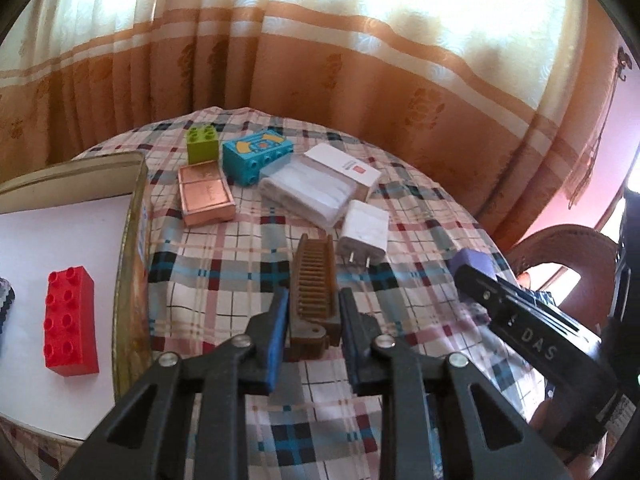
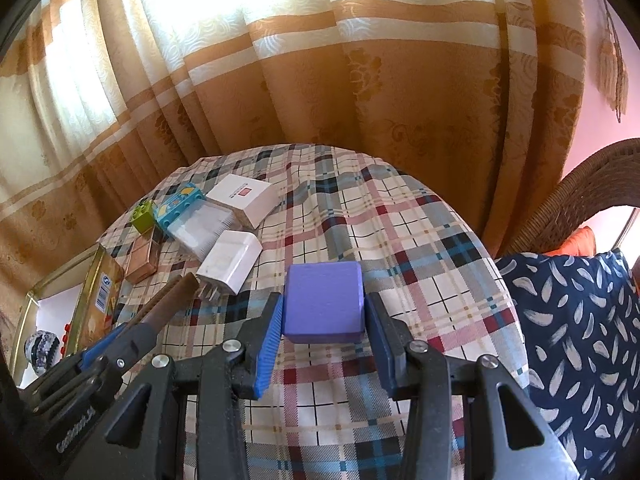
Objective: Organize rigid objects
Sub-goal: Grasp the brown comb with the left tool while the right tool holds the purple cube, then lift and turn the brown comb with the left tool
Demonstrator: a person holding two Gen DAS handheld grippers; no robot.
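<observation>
The comb (image 1: 310,280) lies before the charger (image 1: 365,232), with the tray (image 1: 128,248) left.

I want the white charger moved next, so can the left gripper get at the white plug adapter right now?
Probably not yet: the left gripper is shut on the brown folding comb. The white plug adapter lies uncovered just past the comb's tip on the plaid tablecloth, otherwise easy to approach.

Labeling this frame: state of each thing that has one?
left tongs: shut on the comb
comb: gripped at its handle end
right tongs: shut on the purple block
purple block: held between the pads
tin box: open, red brick lying inside
charger: unplugged, on the tablecloth
</observation>
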